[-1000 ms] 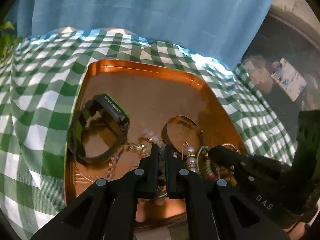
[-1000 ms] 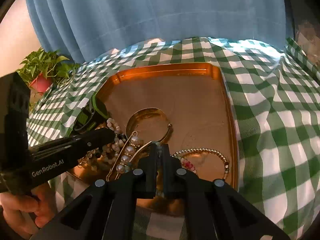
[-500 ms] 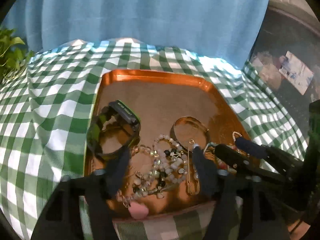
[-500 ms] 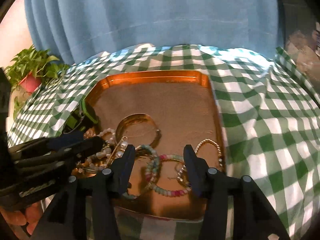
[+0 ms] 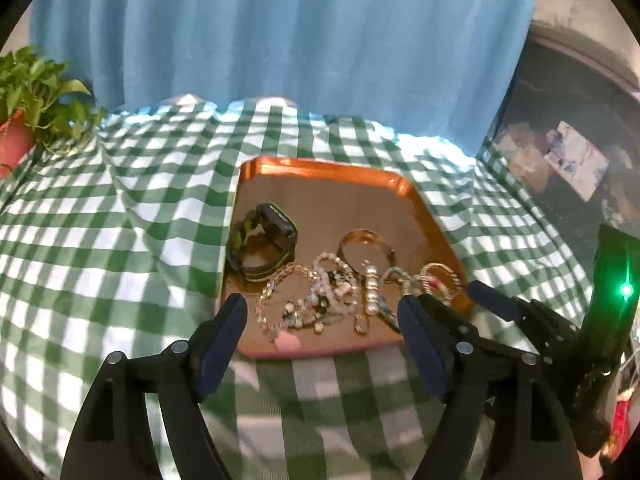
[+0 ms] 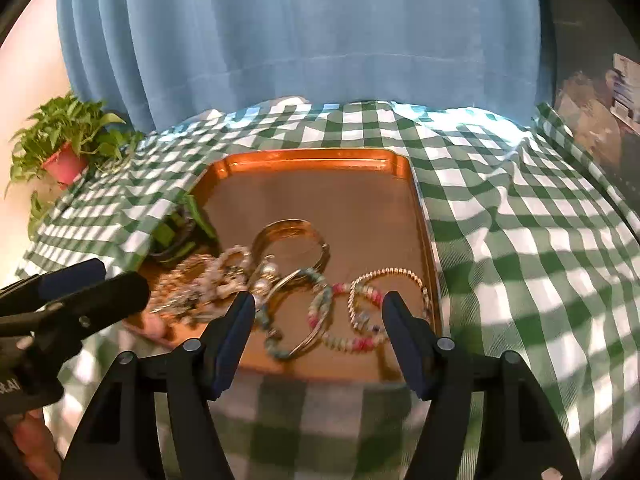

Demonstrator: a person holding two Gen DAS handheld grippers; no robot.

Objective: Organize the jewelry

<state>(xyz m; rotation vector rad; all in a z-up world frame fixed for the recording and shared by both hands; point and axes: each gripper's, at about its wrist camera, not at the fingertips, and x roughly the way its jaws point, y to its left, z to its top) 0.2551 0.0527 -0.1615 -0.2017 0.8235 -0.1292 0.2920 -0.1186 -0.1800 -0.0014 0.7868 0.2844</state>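
Observation:
A copper tray (image 5: 332,178) (image 6: 308,160) lies on the green checked cloth. On it lie a black and green watch (image 5: 262,242), a gold bangle (image 5: 366,240) (image 6: 290,236), a pearl pin (image 5: 370,286), and several bead bracelets (image 5: 304,300) (image 6: 352,312) heaped along the near edge. My left gripper (image 5: 322,320) is open and empty, just above the tray's near edge. My right gripper (image 6: 318,316) is open and empty over the near right bracelets. Each gripper shows at the edge of the other's view.
A potted plant (image 5: 24,120) (image 6: 66,148) in a red pot stands at the far left of the table. A blue curtain (image 5: 300,40) hangs behind. Dark clutter (image 5: 572,160) sits off the table's right side.
Both grippers have opened from shut and pulled back from low over the jewelry to the tray's near edge. The bracelets and pearl pin lie spread on the tray.

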